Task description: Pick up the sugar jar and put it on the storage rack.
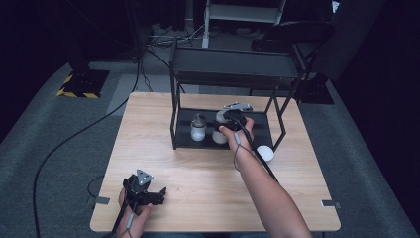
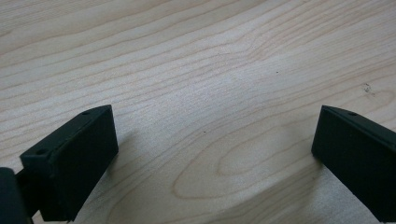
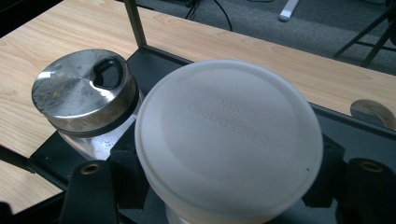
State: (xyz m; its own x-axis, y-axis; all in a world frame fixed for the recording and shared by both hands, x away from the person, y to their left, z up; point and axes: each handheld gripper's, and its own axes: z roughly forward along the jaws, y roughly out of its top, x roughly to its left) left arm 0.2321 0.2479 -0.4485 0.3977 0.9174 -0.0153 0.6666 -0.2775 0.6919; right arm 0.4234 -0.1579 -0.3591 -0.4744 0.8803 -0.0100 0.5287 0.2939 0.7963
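Held jar (image 3: 229, 140): round, with a smooth matt white plastic lid that carries faint raised lettering; clear wall below the lid, seen in the high view with pale contents low down.
Where it is: on the lower tray of the rack (image 1: 183, 141), at the front, just beside the shaker and to its right in the high view.
Right gripper (image 1: 233, 121): black jaws closed on the held jar just below its lid, one on each side; the hand reaches in under the rack's upper shelf.
Shaker (image 3: 86, 95): clear glass body with a brushed metal cap, speckled and scuffed, with a dark pour opening at one edge; it stands upright, close beside the held jar.
Rack: thin black metal frame with a flat dark tray at the bottom and a dark shelf above.
White lid (image 1: 265, 152): small, round, lying on the surface just outside the rack's front right leg.
Left gripper (image 2: 212, 154): blocky matt black jaws spread wide apart with nothing between them, low over the near left of the surface.
Surface (image 2: 196, 60): pale wood with wavy grain, smooth.
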